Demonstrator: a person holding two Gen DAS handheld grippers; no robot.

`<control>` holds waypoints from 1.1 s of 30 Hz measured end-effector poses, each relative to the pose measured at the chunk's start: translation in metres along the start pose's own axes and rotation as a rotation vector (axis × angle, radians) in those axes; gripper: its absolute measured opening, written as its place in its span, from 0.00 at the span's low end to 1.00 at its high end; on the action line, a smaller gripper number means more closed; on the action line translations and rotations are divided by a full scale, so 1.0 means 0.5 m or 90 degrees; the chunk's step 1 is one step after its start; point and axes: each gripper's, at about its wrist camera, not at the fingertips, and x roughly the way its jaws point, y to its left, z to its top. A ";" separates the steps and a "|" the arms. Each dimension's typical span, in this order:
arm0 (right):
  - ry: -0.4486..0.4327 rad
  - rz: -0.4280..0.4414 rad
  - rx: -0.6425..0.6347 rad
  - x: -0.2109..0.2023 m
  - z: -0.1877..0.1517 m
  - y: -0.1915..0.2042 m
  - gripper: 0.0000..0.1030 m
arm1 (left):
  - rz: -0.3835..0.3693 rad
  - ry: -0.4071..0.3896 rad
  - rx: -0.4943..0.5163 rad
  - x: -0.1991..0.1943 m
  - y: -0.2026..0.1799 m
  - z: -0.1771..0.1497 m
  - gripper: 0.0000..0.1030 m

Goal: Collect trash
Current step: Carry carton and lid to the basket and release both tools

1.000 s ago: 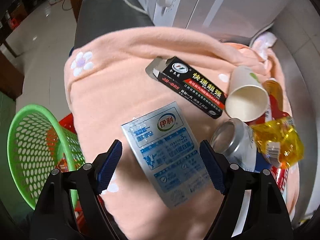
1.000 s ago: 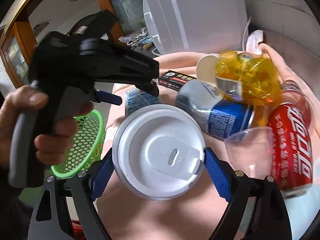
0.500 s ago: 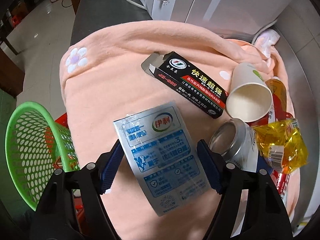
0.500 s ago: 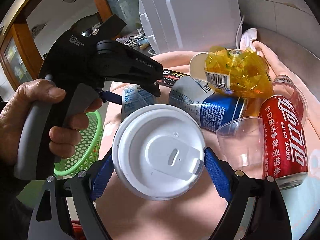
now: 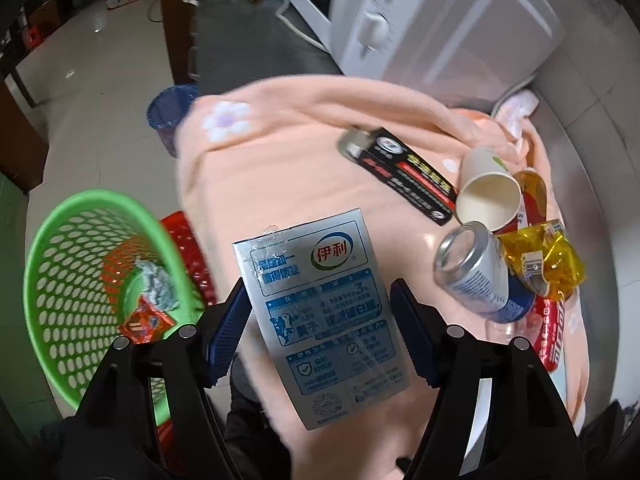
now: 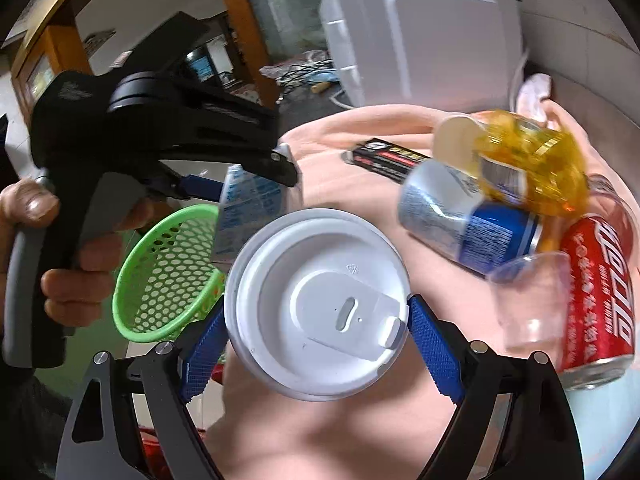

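My left gripper (image 5: 320,332) is shut on a silver and blue milk carton (image 5: 320,308) and holds it lifted above the peach cloth (image 5: 280,176), beside the green basket (image 5: 80,280). It also shows in the right wrist view (image 6: 240,176), with the carton (image 6: 248,208) in it. My right gripper (image 6: 318,332) is shut on a cup with a white lid (image 6: 320,316), above the cloth's front edge. On the cloth lie a black box (image 5: 404,172), a paper cup (image 5: 488,196), a blue can (image 5: 480,272), a yellow wrapper (image 5: 540,264) and a red cola can (image 6: 596,296).
The green basket holds a few scraps, and a red basket (image 5: 188,248) stands behind it. A blue mesh bin (image 5: 168,116) is on the floor further off. A white appliance (image 5: 440,24) stands at the back of the counter. A clear plastic cup (image 6: 528,300) lies by the cola can.
My left gripper has closed on the milk carton and lifted it off the cloth toward the green basket. The right gripper keeps its hold on the lidded cup.
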 end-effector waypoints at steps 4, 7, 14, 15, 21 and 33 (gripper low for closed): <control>0.003 0.018 -0.017 0.013 0.011 0.029 0.81 | 0.019 -0.038 -0.011 -0.059 0.064 -0.018 0.67; 0.006 0.034 -0.034 0.024 0.022 0.057 0.81 | 0.043 -0.062 -0.023 -0.090 0.112 -0.022 0.67; 0.025 0.078 -0.062 0.069 0.050 0.126 0.81 | 0.100 -0.085 -0.077 -0.130 0.252 -0.024 0.67; 0.030 0.086 -0.063 0.078 0.055 0.137 0.81 | 0.109 -0.084 -0.085 -0.130 0.273 -0.025 0.67; 0.056 0.121 -0.069 0.136 0.077 0.189 0.81 | 0.155 -0.077 -0.119 -0.122 0.361 -0.039 0.67; 0.100 0.160 -0.084 0.265 0.102 0.285 0.81 | 0.183 -0.062 -0.173 -0.116 0.468 -0.050 0.68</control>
